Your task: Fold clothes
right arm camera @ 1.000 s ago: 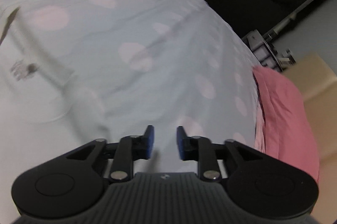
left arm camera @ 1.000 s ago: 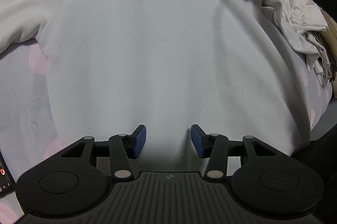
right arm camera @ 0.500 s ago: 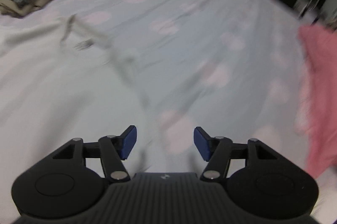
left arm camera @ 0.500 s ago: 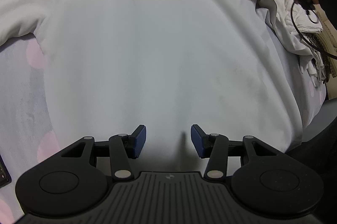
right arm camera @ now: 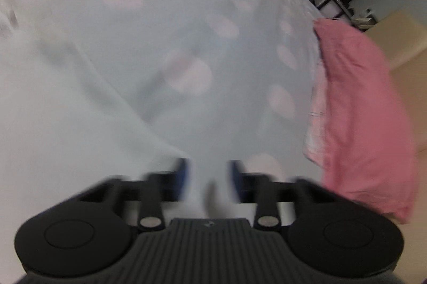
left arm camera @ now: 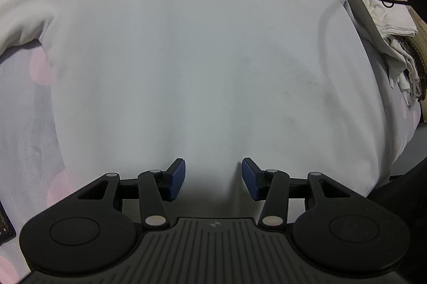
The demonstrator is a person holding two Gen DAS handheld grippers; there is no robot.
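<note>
Sweatshirt point(left arm camera: 200, 57) lies flat on spotted sheet point(right arm camera: 213, 17), body spread, ready for first fold. My left gripper point(left arm camera: 213, 178) hangs over hem, jaws parted, nothing pinched — I judge it waits to anchor cloth. My right gripper point(right arm camera: 206, 173) at far shoulder edge, jaws closing, white fabric between them; grip not yet sure, view blurred. Pink cloth point(right arm camera: 360, 110) beside, white pile point(left arm camera: 395, 25) apart.

I see the sweatshirt point(left arm camera: 202, 49) spread flat on the bedsheet point(left arm camera: 24, 129); crumpled laundry point(left arm camera: 395, 25) lies right of it, folded cloth point(right arm camera: 360, 108) beyond that shoulder.
</note>
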